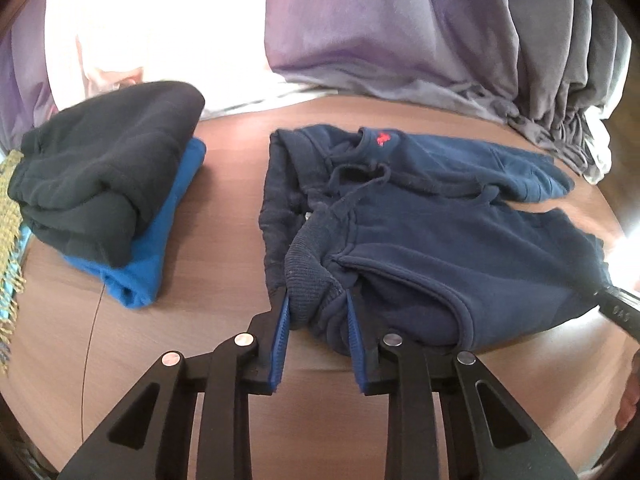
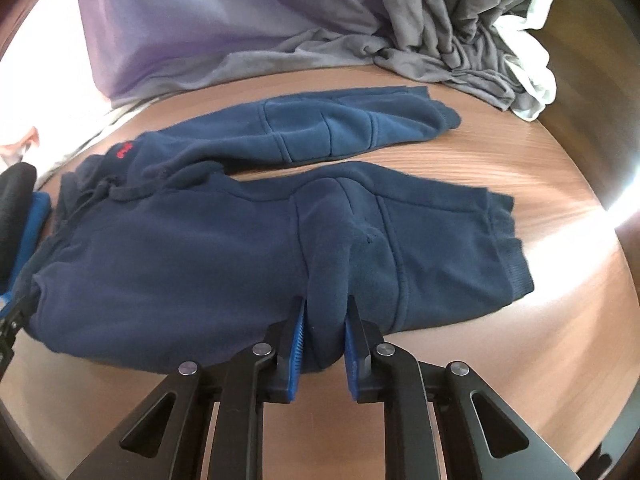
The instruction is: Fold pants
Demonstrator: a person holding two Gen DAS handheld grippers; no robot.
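Your wood-grain table (image 2: 500, 160) runs out of frame on every side; the grey drapery (image 2: 440, 20) behind is cropped. Navy fleece pants (image 2: 180, 260) lie flat, legs parted, far cuff blurred. Your left gripper (image 1: 318, 304) pinches the ribbed waistband (image 1: 308, 272); your right gripper (image 2: 326, 312) pinches a fold of the near leg.

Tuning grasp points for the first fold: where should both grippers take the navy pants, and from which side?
Near edge, from the near side. Pants lie flat, legs to the right. Left gripper pinches the ribbed waistband corner; right gripper pinches a fold mid-leg. Both bunch the fabric's free edge, so the near leg can swing over the far leg.
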